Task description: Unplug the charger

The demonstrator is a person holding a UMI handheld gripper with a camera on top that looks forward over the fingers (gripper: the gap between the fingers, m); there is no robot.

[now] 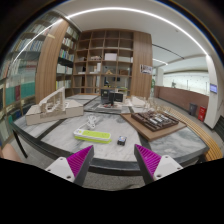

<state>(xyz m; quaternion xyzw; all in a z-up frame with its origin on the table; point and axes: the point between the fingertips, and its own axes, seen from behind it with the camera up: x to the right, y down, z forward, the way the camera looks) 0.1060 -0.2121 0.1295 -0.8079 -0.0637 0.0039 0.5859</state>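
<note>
The gripper [113, 160] is nearest, its two fingers spread wide apart with nothing between them; the magenta pads [78, 160] on their inner faces stand well apart, raised above the near edge of a grey tabletop [70, 135]. A charger cannot be made out with certainty. The likeliest candidate is a small dark object [122, 140] lying on the tabletop just ahead of the fingers, slightly toward the right finger, but it is too small to tell what it is. Just to its left a flat yellow-green item [93, 134] lies on the same surface, apart from the dark object. Further along the tabletop, toward its far right corner, sits a wooden tray [156, 124] holding dark pieces. Toward the far left stands a pale architectural model [45, 106]. Beyond the table, tall wooden bookshelves [105, 60] fill the back wall, with a monitor [112, 97] in front of them.
</note>
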